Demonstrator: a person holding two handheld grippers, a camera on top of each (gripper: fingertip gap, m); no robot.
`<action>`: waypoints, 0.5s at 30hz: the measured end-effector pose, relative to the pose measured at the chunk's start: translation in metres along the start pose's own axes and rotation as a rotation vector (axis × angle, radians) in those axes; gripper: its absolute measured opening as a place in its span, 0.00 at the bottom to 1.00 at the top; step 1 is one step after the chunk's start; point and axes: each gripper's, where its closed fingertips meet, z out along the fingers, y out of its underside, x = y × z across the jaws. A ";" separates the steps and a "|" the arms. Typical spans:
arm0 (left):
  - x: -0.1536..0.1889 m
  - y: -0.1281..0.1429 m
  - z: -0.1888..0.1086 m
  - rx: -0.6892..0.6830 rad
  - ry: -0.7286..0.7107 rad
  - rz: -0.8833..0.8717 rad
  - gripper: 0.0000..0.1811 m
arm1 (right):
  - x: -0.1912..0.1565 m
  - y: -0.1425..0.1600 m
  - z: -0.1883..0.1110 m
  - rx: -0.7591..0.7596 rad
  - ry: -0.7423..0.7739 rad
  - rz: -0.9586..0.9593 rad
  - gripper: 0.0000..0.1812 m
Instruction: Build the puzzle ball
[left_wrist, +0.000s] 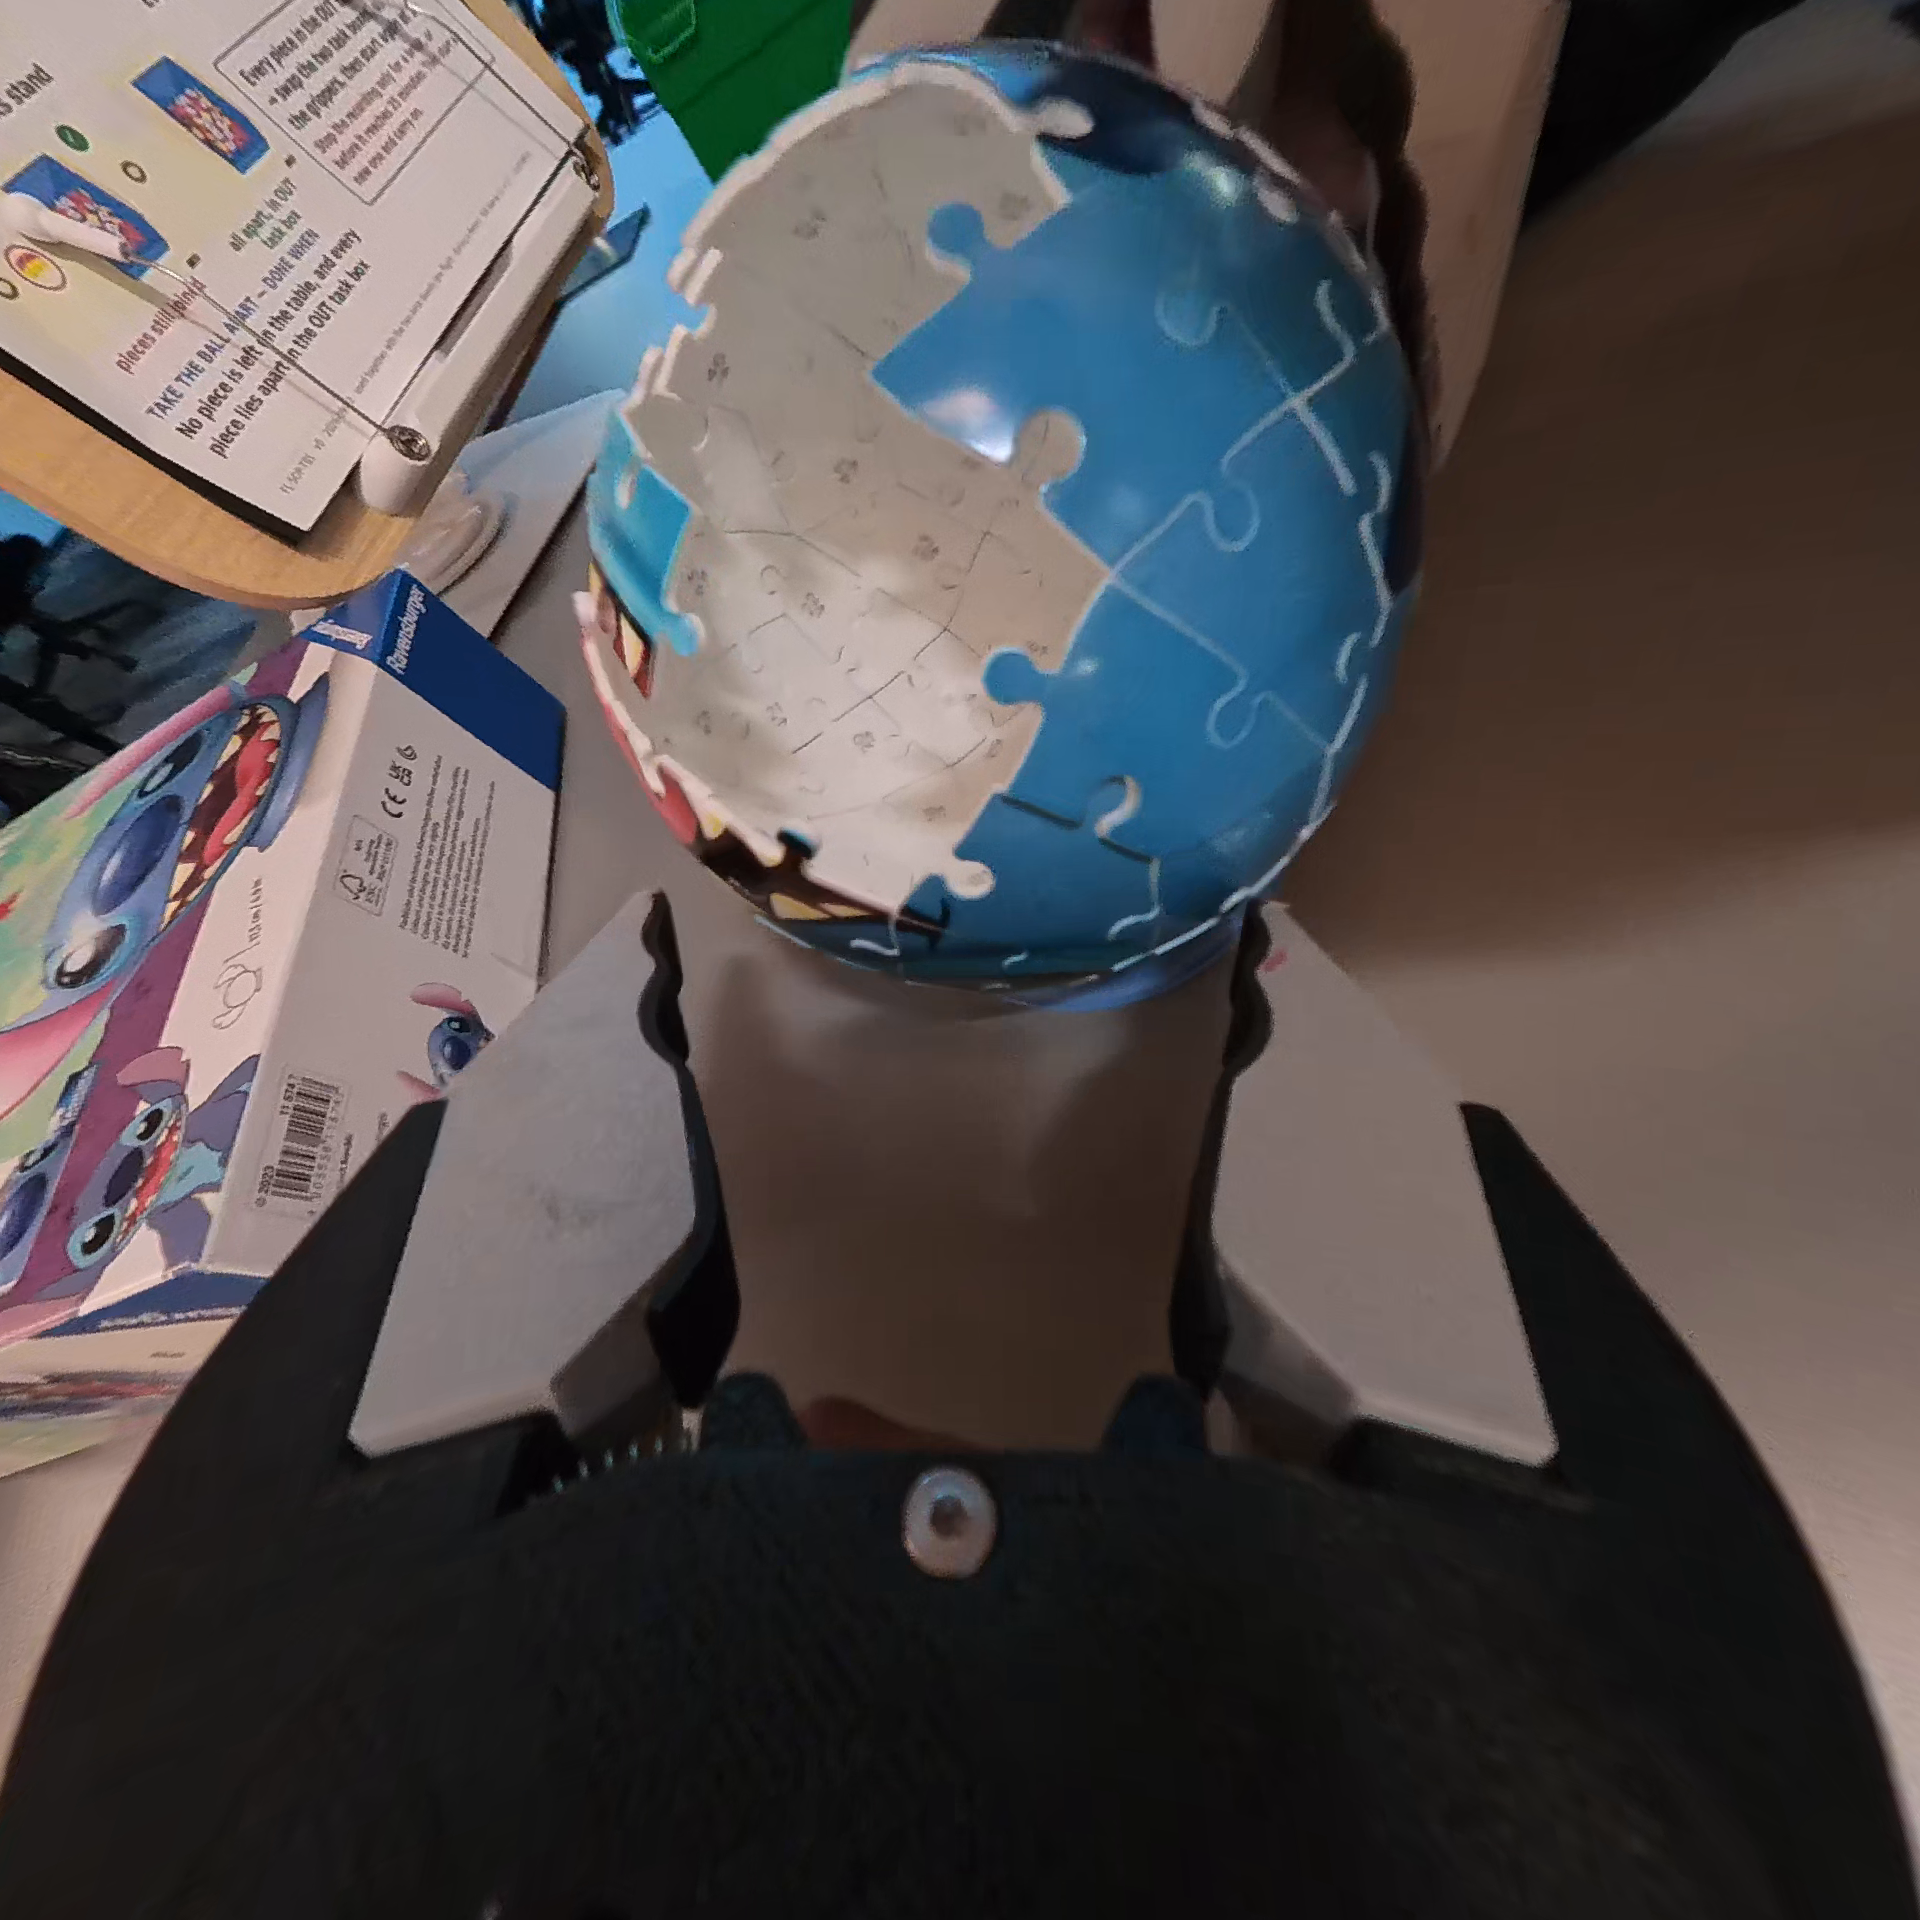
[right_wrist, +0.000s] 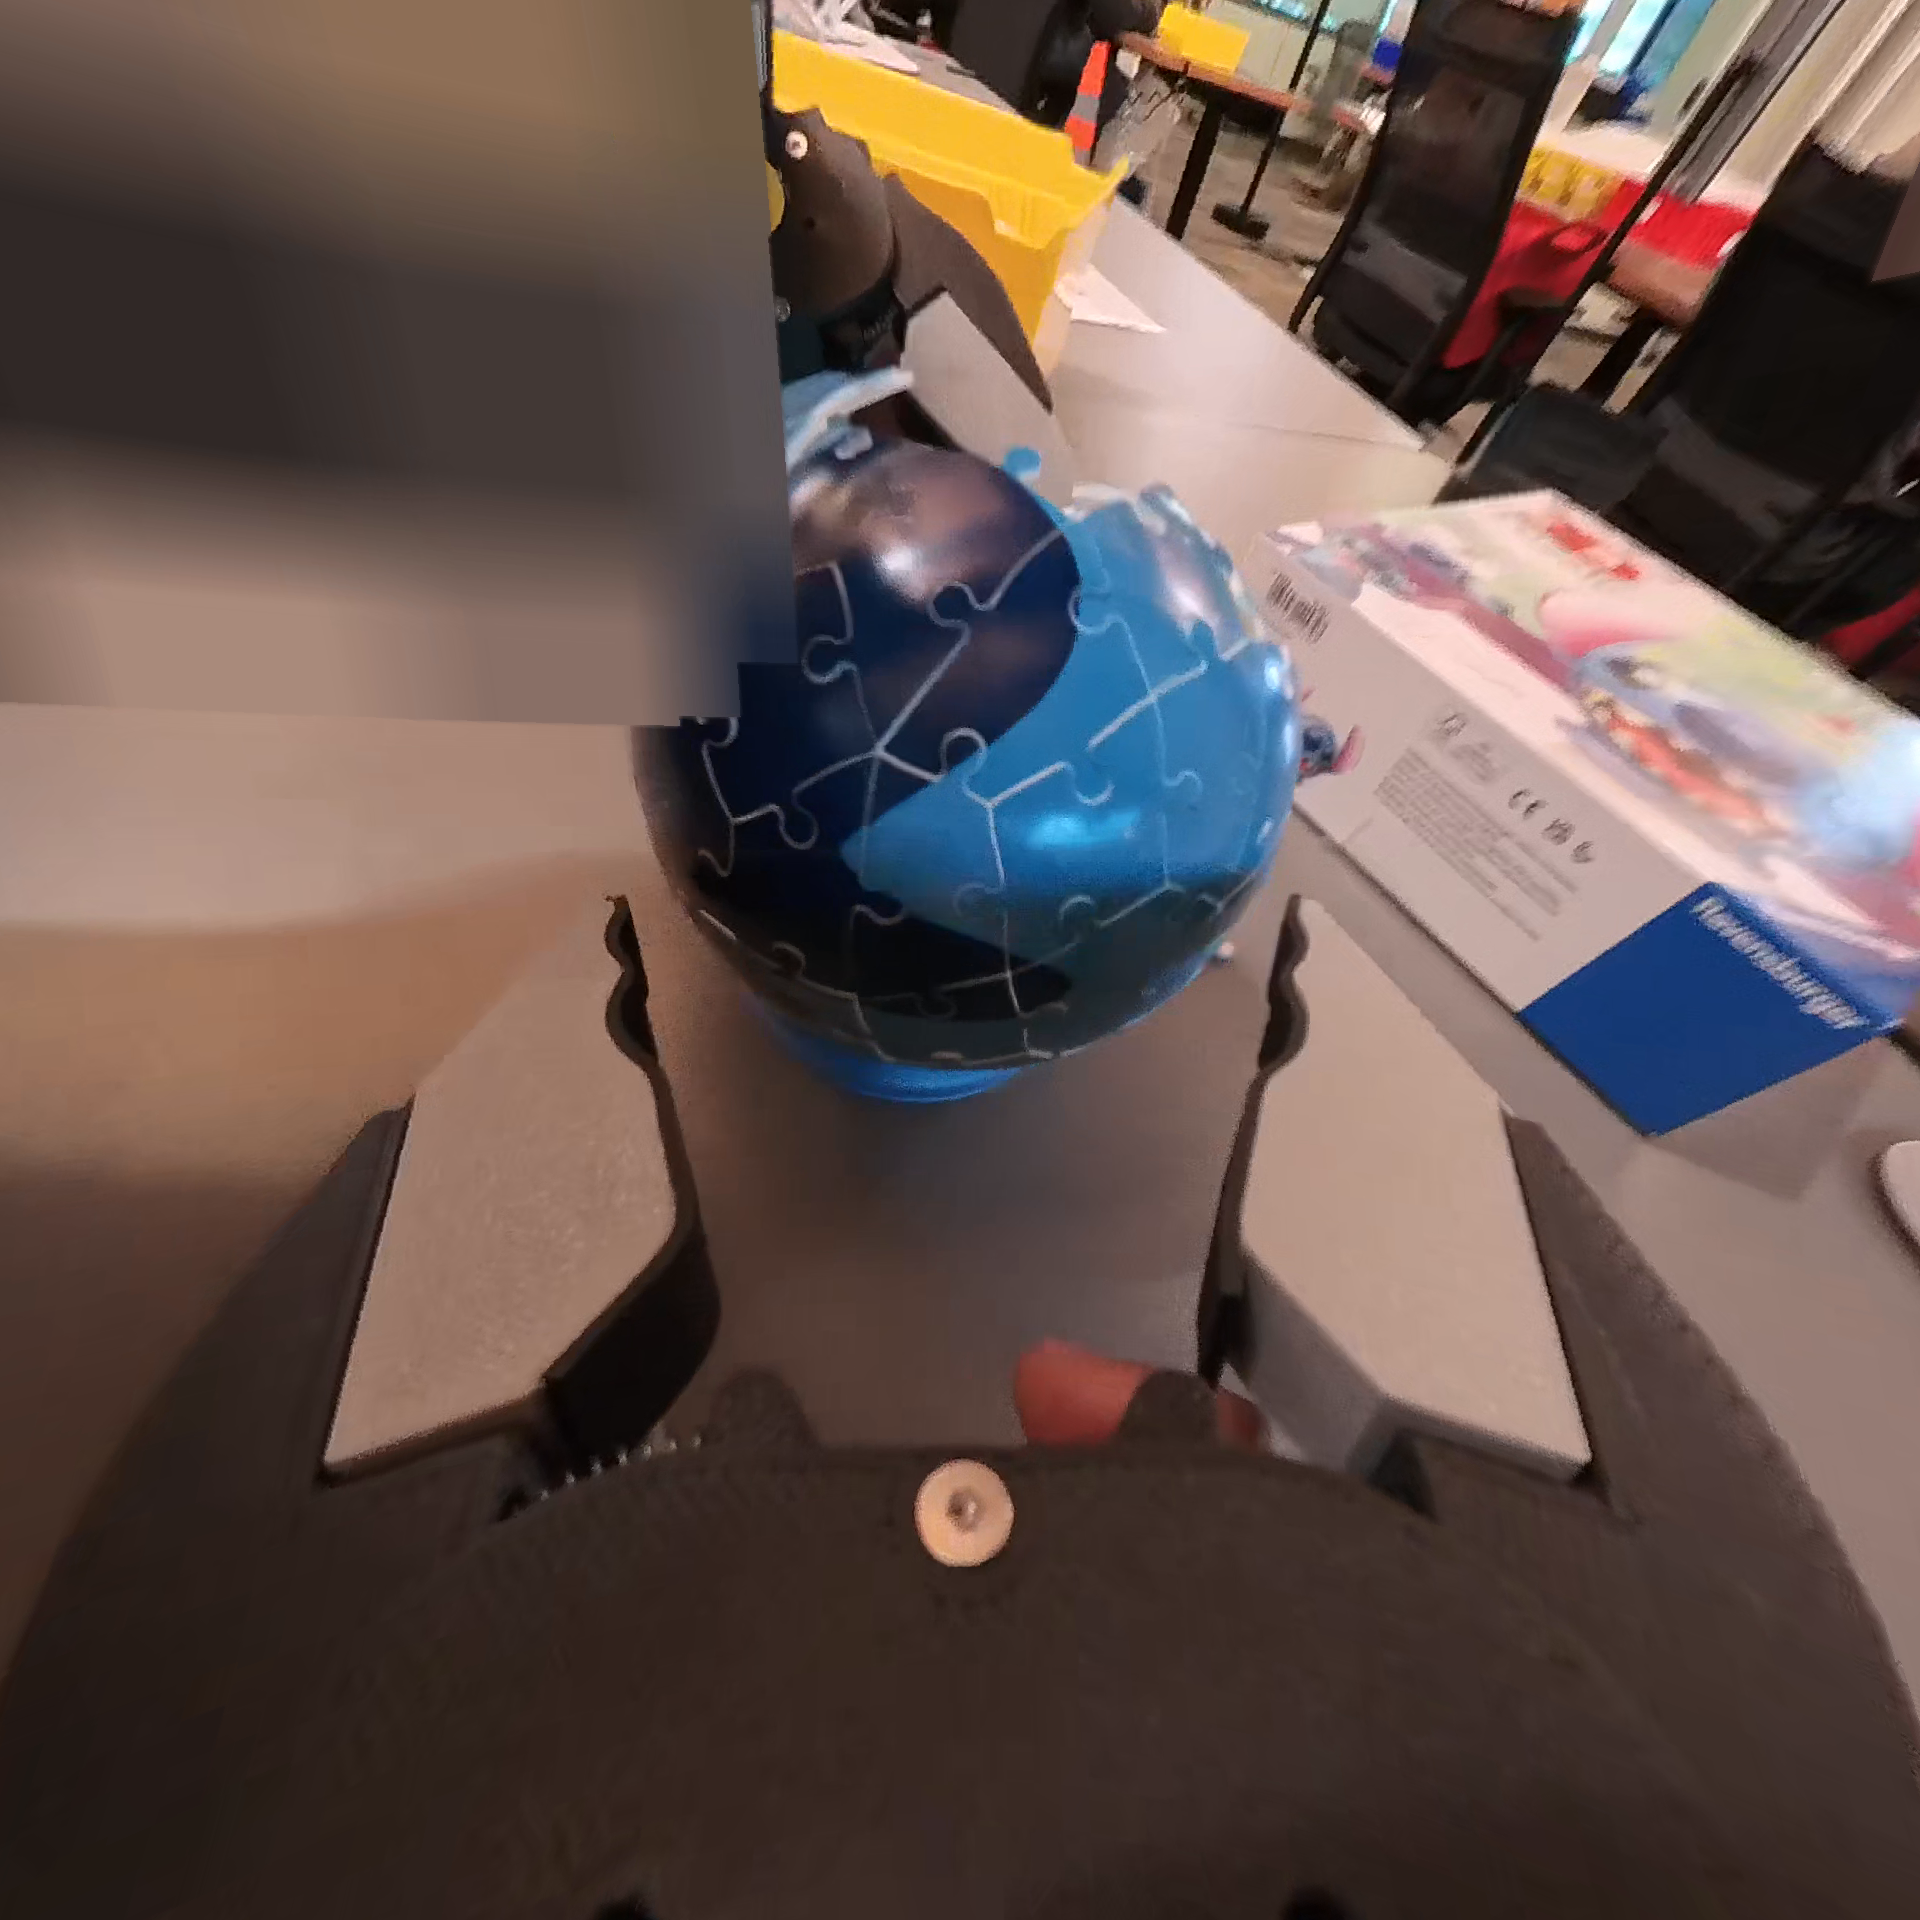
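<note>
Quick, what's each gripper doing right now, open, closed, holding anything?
Left gripper: open, holding nothing, at the partly built blue puzzle ball.
Right gripper: open, empty.

A grey table (right_wrist: 1195, 416) fills the foreground. Beyond it stand a black chair (right_wrist: 1455, 187), a yellow bin (right_wrist: 966, 156) and a red-draped table (right_wrist: 1590, 229).

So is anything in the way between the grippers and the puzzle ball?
Nothing visible. The left gripper is open right at the puzzle ball, with only bare table between. The right gripper is open too, the ball just ahead. The puzzle box sits off to the side.
</note>
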 end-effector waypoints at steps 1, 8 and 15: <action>0.000 0.000 0.001 -0.005 -0.005 0.010 0.57 | 0.000 -0.002 0.000 0.001 0.016 -0.028 0.65; 0.004 -0.002 0.002 -0.001 0.000 0.032 0.54 | 0.001 0.002 0.012 -0.063 0.108 -0.158 0.66; 0.005 -0.008 -0.002 0.042 0.019 -0.016 0.54 | 0.002 0.009 0.016 -0.064 0.039 -0.008 0.65</action>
